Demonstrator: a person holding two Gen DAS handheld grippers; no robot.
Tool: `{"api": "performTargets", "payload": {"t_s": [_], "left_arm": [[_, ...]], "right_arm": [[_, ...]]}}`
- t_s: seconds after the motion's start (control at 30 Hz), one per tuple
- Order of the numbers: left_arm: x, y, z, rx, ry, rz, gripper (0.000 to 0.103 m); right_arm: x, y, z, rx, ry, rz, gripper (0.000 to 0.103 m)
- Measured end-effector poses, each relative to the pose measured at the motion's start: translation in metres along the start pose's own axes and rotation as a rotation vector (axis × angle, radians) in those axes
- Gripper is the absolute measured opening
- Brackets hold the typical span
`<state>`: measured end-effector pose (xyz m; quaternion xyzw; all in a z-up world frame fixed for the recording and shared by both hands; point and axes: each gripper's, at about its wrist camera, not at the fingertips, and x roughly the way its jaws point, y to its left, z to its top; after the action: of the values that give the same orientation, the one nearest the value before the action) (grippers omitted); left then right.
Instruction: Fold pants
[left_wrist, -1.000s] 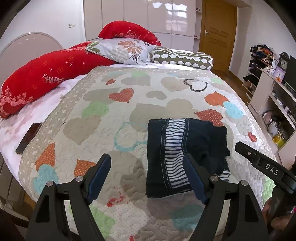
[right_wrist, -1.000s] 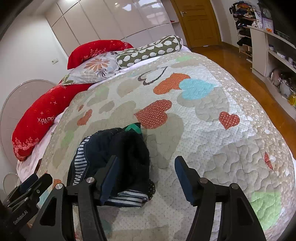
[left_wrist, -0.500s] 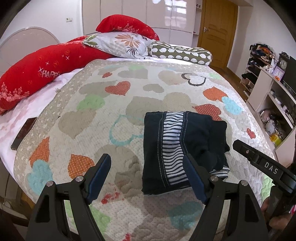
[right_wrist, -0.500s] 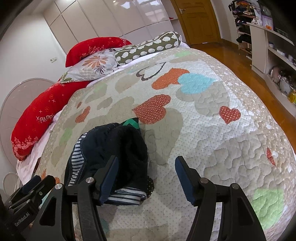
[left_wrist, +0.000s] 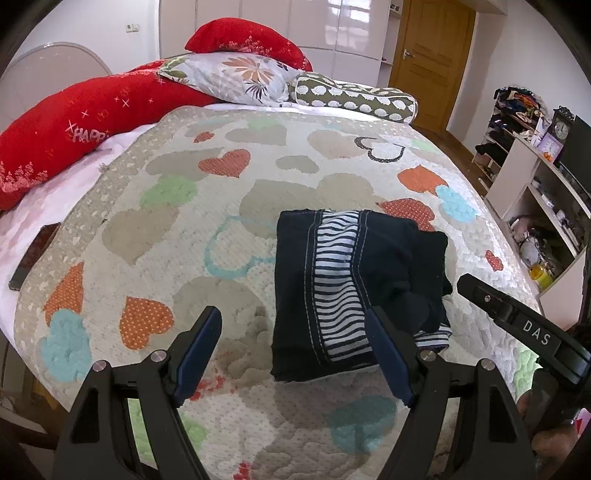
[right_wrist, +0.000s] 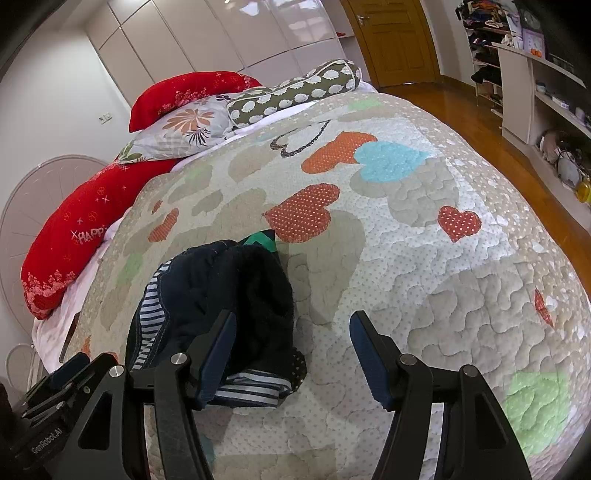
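The dark navy pants (left_wrist: 354, 291) with a blue-and-white striped band lie folded into a compact rectangle on the heart-patterned quilt (left_wrist: 177, 221). They show in the right wrist view (right_wrist: 221, 295) as a thick folded bundle. My left gripper (left_wrist: 295, 350) is open and empty, held above the quilt just in front of the pants' near edge. My right gripper (right_wrist: 291, 350) is open and empty, at the bundle's right near corner, its left finger in front of the cloth. The right gripper's body (left_wrist: 524, 332) shows at the right of the left wrist view.
Red pillows (left_wrist: 74, 125), a floral pillow (left_wrist: 240, 77) and a dotted bolster (left_wrist: 354, 99) lie at the head of the bed. A dark phone (left_wrist: 33, 254) lies on the left bed edge. Shelves (left_wrist: 535, 199) stand to the right, a wooden door (left_wrist: 428, 55) beyond.
Both grippers have drawn back and risen slightly from the folded pants, staying open. The pants have not moved.
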<state>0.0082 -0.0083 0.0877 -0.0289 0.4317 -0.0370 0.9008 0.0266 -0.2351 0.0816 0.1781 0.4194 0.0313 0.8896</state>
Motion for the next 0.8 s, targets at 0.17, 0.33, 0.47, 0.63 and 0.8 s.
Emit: {"api": "performTargets", "payload": {"t_s": [0.17,0.33,0.47,0.63,0.8], "left_arm": [[0.003,0.002,0.000,-0.010,0.014,-0.018,0.079],[0.004,0.003,-0.001,-0.013,0.018,-0.016,0.079],[0.007,0.004,-0.003,-0.016,0.027,-0.012,0.079],[0.009,0.007,-0.001,-0.020,0.022,-0.034,0.079],[0.017,0.033,0.017,-0.096,0.003,-0.113,0.081]], "right_arm": [[0.002,-0.001,-0.001,0.003,0.004,-0.001,0.069],[0.003,-0.001,-0.003,0.003,0.006,0.003,0.069],[0.005,-0.002,-0.003,0.007,0.014,0.002,0.069],[0.006,-0.006,-0.004,0.020,0.014,0.019,0.069],[0.005,-0.009,0.006,0.031,0.003,0.090,0.080]]}}
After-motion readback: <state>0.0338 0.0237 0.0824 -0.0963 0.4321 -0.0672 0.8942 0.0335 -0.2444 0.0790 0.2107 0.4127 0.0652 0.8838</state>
